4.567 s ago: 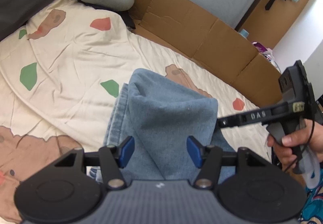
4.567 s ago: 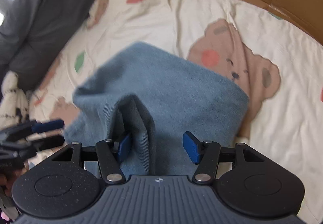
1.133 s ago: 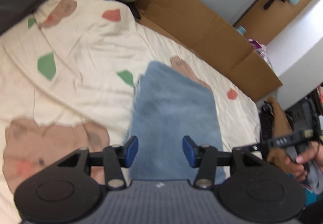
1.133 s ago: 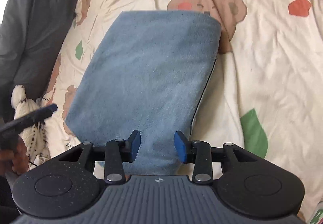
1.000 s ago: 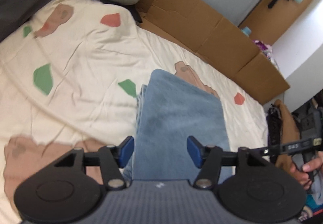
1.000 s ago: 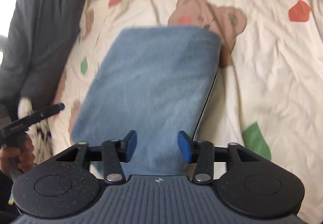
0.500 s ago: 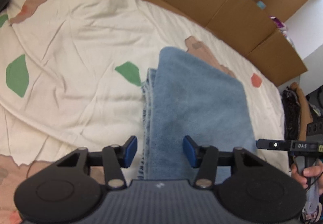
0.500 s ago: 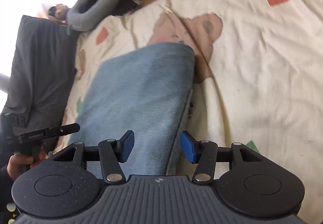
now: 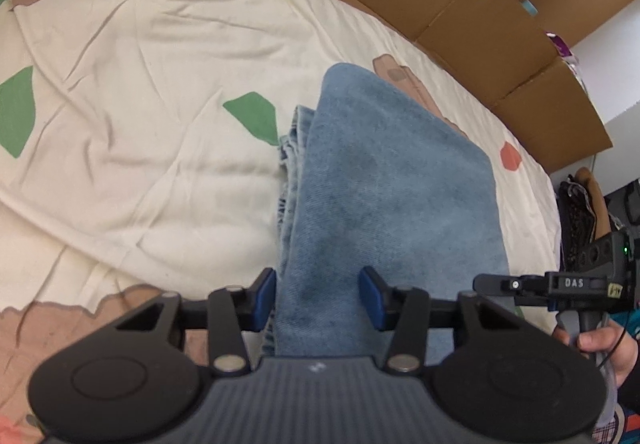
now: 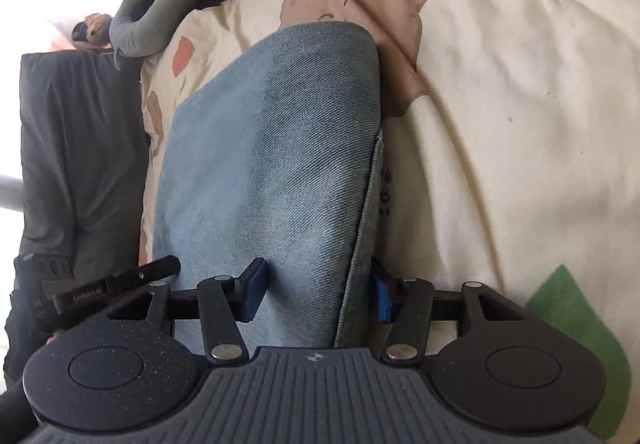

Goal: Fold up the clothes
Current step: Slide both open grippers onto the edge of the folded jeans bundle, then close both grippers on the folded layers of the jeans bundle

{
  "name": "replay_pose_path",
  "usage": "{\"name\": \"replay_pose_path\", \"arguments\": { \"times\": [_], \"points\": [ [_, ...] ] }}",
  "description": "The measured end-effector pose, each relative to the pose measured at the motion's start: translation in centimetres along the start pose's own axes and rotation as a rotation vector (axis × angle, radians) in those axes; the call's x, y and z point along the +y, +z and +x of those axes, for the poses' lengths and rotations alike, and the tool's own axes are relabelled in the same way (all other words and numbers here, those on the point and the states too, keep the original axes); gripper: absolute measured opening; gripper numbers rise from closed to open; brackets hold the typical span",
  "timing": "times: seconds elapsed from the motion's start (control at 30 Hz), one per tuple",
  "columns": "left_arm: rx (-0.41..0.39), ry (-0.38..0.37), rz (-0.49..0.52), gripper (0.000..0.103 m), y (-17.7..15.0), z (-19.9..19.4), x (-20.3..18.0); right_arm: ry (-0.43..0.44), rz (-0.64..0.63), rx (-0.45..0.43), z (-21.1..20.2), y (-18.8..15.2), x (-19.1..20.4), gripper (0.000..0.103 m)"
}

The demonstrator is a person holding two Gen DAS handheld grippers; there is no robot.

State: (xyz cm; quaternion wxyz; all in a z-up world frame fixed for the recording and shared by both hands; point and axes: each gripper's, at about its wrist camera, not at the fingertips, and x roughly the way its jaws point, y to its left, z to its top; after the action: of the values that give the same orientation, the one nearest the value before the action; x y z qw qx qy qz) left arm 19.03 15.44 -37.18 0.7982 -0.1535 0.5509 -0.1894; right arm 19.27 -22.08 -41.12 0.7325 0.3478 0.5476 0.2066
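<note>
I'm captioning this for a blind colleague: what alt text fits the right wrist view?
Folded blue jeans lie on a cream bear-print quilt, with the open right gripper straddling their near edge. The left gripper shows at the left.

We see one garment, a pair of light blue denim jeans (image 9: pixel 384 180), folded into a long, narrow stack that lies flat on the cream bedspread (image 9: pixel 152 92) printed with bears and green and red patches. Its top face is smooth, with a darker, faded band across the middle. The far end is a rounded fold. In the left wrist view the stacked, slightly puckered layer edges show along its left side; in the right wrist view the jeans (image 10: pixel 276 148) show a thinner lower layer peeking out along the right edge, and the far end overlaps a printed bear.
</note>
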Motion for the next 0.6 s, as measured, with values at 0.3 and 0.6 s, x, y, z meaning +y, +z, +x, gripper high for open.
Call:
{"name": "replay_pose_path", "arguments": {
  "times": [0.3,0.6],
  "points": [
    [0.002,0.000,0.012,0.049,0.0,0.2,-1.1,0.025,-0.065,-0.034,-2.6,0.3,2.1,0.018],
    [0.005,-0.074,0.009,0.048,-0.4,2.2,-3.8,-0.007,-0.048,-0.091,-6.7,0.7,1.1,0.018]
  ]
}}
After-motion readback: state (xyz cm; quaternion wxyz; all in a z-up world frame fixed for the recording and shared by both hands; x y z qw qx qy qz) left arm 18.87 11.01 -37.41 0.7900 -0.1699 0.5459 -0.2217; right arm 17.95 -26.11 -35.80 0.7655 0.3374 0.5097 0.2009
